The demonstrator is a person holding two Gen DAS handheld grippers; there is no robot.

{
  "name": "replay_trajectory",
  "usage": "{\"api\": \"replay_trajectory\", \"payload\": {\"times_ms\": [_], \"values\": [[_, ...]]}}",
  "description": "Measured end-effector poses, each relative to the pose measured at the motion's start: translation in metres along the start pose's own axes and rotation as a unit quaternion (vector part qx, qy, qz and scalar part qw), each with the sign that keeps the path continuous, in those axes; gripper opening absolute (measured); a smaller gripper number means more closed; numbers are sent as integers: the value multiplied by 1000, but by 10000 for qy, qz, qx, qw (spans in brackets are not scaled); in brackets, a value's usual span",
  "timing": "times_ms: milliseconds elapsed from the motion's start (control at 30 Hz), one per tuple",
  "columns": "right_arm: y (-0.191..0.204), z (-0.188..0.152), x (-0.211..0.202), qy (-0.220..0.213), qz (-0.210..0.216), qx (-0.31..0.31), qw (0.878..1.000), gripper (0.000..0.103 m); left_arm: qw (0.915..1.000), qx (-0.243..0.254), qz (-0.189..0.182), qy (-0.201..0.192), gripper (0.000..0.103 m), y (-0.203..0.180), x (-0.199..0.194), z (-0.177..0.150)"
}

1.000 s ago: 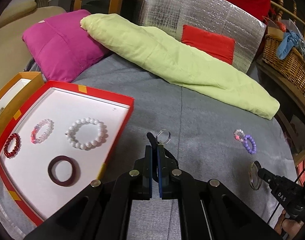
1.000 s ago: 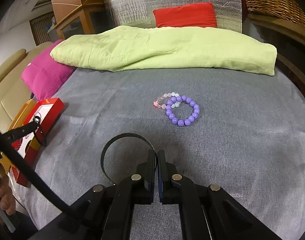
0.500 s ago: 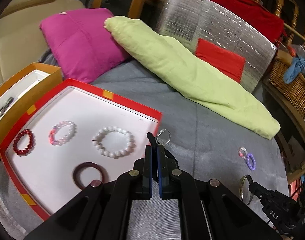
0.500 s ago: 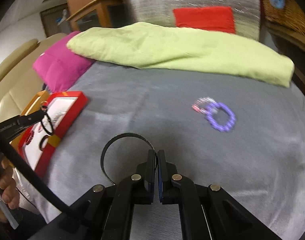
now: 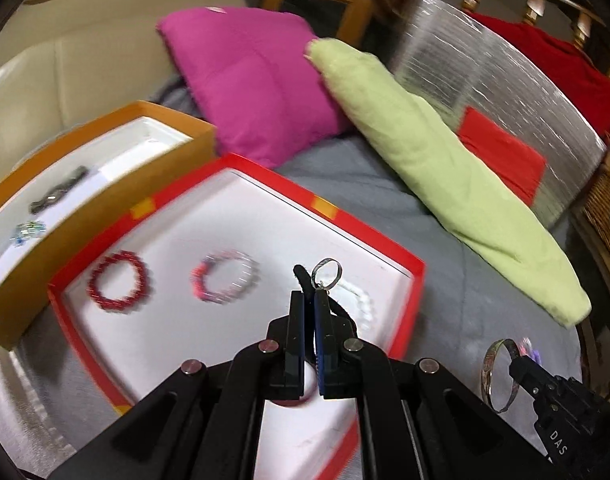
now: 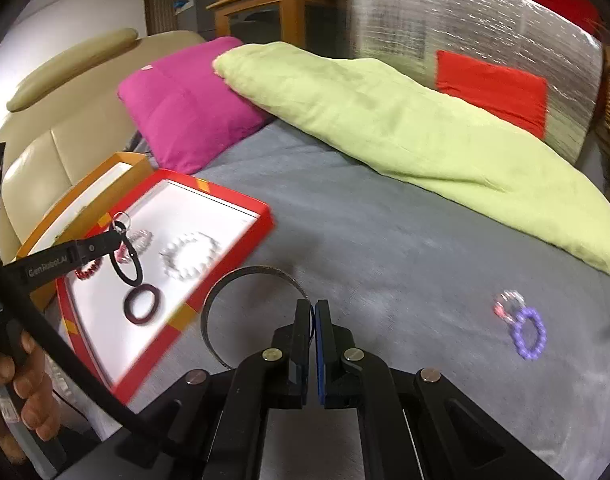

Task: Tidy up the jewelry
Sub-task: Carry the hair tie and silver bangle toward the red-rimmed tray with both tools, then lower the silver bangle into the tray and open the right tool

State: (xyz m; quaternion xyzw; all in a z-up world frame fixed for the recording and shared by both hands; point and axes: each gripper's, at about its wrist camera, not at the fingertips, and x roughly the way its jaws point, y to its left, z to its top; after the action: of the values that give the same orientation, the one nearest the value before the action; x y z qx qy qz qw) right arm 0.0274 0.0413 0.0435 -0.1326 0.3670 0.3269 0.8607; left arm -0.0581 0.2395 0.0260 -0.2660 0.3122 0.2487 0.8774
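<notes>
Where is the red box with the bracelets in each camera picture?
Left wrist view: the red box fills the lower left and middle, right under the left gripper, which is shut on a black loop with a silver ring.
Right wrist view: the red box lies at the left, ahead and left of the right gripper, which is shut on a thin bangle.
Shared landmark: the pink pillow just behind the box.

Bracelets (image 5: 119,282) in tray (image 5: 385,246) left on bed (image 6: 385,248), box (image 5: 105,196) beside tray, pillows (image 6: 405,120) behind
</notes>
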Motion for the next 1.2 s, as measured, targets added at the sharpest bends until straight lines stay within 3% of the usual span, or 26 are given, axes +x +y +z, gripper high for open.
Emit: {"api": "replay_trajectory", "payload": {"times_ms": [233,467,733,933,1200], "values": [[36,30,16,-52,169,-145,9997,3,9977,-668,141,-30,4,46,0,15],[65,52,55,92,321,-196,9993,3,9974,-686,145,187,4,53,10,15],[88,58,98,368,395,-267,9982,3,9901,-1143,-615,530,4,72,18,16],[92,64,116,462,428,-258,9977,3,9917,-929,-538,701,4,64,26,16],[110,69,132,585,480,-402,9963,3,9935,-702,-16,898,4,62,37,10]]}}
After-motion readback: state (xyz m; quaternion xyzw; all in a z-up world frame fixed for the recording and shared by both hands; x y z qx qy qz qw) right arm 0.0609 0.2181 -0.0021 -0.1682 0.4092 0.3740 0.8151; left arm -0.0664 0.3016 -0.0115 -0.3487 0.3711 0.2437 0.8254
